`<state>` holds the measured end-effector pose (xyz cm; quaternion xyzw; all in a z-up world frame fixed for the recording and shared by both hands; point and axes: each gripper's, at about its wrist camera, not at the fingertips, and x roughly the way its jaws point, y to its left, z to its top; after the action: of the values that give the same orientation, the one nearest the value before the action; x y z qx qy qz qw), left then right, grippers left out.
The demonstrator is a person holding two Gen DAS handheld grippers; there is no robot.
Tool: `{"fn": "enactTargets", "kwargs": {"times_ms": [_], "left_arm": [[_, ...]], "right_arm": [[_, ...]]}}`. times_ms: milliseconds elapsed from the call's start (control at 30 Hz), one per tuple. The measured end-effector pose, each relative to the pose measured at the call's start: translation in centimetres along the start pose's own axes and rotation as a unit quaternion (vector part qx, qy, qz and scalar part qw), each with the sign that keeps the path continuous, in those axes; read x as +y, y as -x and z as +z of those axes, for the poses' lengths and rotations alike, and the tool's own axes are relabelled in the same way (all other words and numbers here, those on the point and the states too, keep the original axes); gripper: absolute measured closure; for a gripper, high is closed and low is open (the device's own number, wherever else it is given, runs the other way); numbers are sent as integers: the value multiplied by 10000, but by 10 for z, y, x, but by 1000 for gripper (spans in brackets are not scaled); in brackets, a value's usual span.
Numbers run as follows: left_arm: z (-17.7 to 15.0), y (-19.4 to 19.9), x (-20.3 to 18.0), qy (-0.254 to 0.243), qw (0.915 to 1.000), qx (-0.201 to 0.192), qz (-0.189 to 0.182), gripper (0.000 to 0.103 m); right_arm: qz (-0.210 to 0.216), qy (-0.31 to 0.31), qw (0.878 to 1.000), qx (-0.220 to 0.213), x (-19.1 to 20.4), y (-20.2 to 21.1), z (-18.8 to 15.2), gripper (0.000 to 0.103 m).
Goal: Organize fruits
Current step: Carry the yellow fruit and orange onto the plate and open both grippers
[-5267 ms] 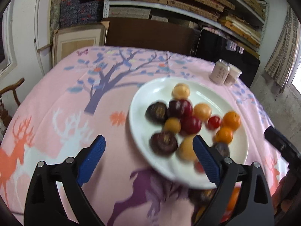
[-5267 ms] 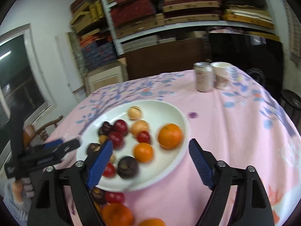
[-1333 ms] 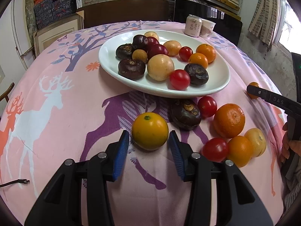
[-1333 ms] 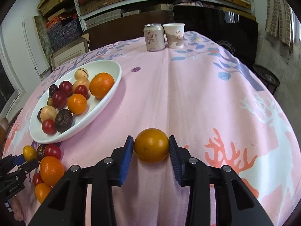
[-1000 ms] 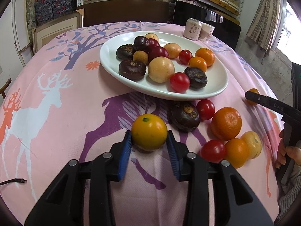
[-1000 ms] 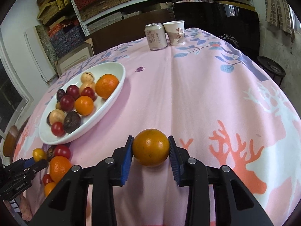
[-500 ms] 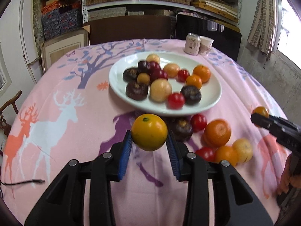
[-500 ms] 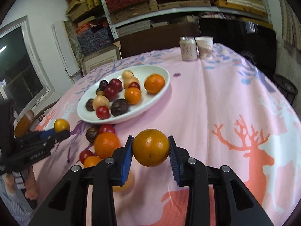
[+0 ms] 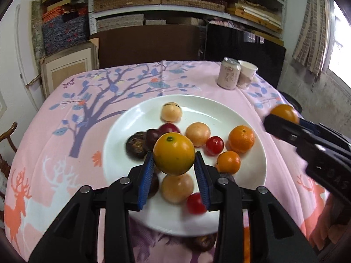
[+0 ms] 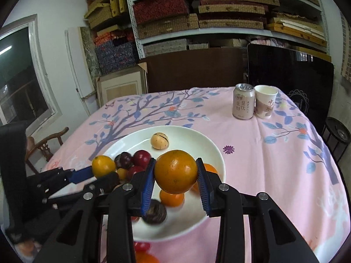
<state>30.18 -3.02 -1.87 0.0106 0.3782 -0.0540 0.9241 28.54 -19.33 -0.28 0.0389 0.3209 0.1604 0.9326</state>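
Observation:
My left gripper (image 9: 174, 168) is shut on a yellow-orange citrus fruit (image 9: 174, 153) and holds it in the air above the white plate (image 9: 122, 131). My right gripper (image 10: 175, 178) is shut on an orange (image 10: 175, 174), also lifted over the white plate (image 10: 210, 144). The plate carries several fruits: oranges, red tomatoes, dark purple fruits and pale round ones. In the left wrist view the right gripper (image 9: 283, 122) comes in from the right with its orange (image 9: 284, 112). The right wrist view has the left gripper (image 10: 98, 175) at the left with its yellow fruit (image 10: 103, 166).
A drink can (image 10: 243, 103) and a paper cup (image 10: 265, 104) stand at the far right of the pink patterned tablecloth (image 10: 274, 164). A few loose fruits (image 10: 142, 246) lie near the plate's front rim. A wooden chair (image 10: 47, 142) stands left of the table; shelves fill the back wall.
Both grippers have lifted their fruits off the tablecloth and carried them forward over the plate. The two grippers have come closer together.

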Motion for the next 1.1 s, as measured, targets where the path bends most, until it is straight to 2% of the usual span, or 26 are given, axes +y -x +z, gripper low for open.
{"fn": "enactTargets", "kwargs": {"times_ms": [133, 267, 300, 333, 367, 400, 433, 533, 600, 667, 700, 767, 867, 933, 1033, 1100], "left_arm": [[0, -25, -24, -356, 9993, 76, -65, 67], [-4, -40, -36, -572, 9982, 148, -90, 64], [-4, -40, -37, -605, 9980, 111, -152, 50], [-4, -40, -38, -606, 9979, 101, -192, 41], [-4, -39, -37, -591, 9981, 49, -163, 23], [-4, -36, -37, -580, 9983, -94, -33, 19], [-4, -33, -36, -602, 9980, -177, 61, 19], [-2, -21, -25, -453, 9987, -240, 40, 19], [-1, -6, -11, -262, 9990, -356, 63, 19], [-3, 10, 4, -107, 9984, -510, 211, 17], [-7, 20, 15, 39, 9977, -589, 322, 11], [-18, 32, 34, 322, 9968, -609, 404, 10], [-44, 43, 64, 836, 9943, -398, 532, 10], [-63, 49, 79, 1170, 9914, -239, 540, 10], [-84, 59, 84, 1315, 9900, -195, 472, 10], [-93, 61, 76, 1179, 9923, -143, 337, 10]], "right_arm": [[-132, -157, 9996, 200, -12, -36, 10, 66], [-81, -164, 9985, 518, -15, -72, 18, 66], [-63, -170, 9983, 548, -15, -78, 17, 61], [-81, -240, 9982, 539, -17, -81, 15, 46], [-99, -296, 9981, 526, -19, -81, 13, 40], [-92, -297, 9982, 513, -20, -79, 12, 40], [-93, -305, 9985, 450, -22, -73, 12, 40], [27, -472, 9989, 39, -27, -41, 19, 39], [127, -572, 9976, -371, -29, -8, 22, 31], [115, -611, 9954, -722, -31, 21, 16, 9], [100, -631, 9939, -901, -31, 34, 9, 6], [-7, -620, 9912, -1167, -33, 56, -17, 5], [-348, -540, 9926, -1029, -33, 65, -50, 5], [-377, -567, 9941, -846, -33, 67, -68, 5], [-427, -648, 9945, -698, -34, 73, -87, 5], [-463, -659, 9946, -650, -34, 76, -93, 4]]}}
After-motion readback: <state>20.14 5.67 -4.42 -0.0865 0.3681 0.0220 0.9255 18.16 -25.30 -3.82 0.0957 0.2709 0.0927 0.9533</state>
